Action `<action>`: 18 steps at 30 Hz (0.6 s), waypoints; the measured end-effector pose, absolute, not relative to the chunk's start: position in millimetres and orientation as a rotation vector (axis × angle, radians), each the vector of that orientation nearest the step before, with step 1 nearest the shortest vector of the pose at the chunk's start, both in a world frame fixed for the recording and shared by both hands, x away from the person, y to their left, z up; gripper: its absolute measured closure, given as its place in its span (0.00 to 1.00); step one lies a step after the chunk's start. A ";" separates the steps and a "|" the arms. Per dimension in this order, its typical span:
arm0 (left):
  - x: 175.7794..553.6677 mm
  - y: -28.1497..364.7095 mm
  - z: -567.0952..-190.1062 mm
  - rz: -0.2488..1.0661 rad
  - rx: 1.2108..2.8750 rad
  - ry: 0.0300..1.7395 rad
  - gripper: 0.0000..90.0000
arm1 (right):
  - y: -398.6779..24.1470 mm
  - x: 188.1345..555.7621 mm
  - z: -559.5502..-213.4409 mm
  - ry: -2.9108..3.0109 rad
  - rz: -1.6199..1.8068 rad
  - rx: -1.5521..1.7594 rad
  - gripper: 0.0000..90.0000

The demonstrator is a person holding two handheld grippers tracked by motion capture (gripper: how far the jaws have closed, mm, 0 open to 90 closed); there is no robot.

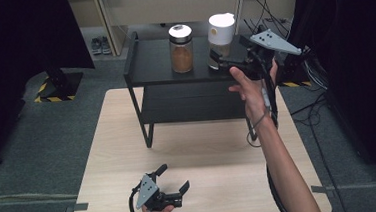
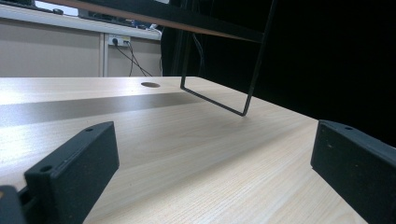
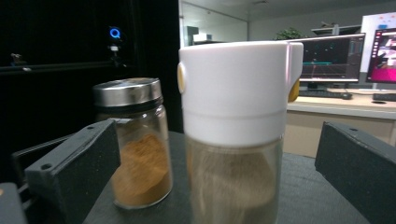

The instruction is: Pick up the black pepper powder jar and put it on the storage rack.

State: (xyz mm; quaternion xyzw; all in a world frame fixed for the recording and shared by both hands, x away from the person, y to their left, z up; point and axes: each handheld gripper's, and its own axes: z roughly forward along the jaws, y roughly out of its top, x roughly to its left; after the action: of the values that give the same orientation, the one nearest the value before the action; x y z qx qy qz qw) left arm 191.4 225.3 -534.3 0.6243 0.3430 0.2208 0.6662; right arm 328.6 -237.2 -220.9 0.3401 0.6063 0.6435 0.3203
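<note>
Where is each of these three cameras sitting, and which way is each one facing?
High view: above the table, looking forward and down; both forearms show.
Left gripper view: low on the left gripper, looking across the tabletop; its open fingers show.
Right gripper view: on the right gripper, facing the white-capped jar; fingers flank it.
Shared: high and right views show both jars, including the brown-powder jar.

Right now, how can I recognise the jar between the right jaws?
Find the black shelf standing on the wooden table. Two jars stand on top. It is the right one, the white-capped jar; its neighbour, the brown-powder jar, has a metal lid.
</note>
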 end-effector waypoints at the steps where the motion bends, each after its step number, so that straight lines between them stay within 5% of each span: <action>1: 191.3 225.1 -534.5 0.498 1.408 0.775 0.01 | -239.3 326.6 -223.3 1.595 1.698 0.888 0.01; 18: 191.3 224.9 -533.9 0.500 1.413 0.773 0.00 | -276.8 282.5 -291.3 1.650 1.724 0.814 0.00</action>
State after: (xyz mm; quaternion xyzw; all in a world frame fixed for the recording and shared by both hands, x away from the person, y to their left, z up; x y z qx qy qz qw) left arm 191.3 224.9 -533.9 0.6257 0.3421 0.2215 0.6651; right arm 282.5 -276.8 -291.3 0.3073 0.6230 0.6513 0.3053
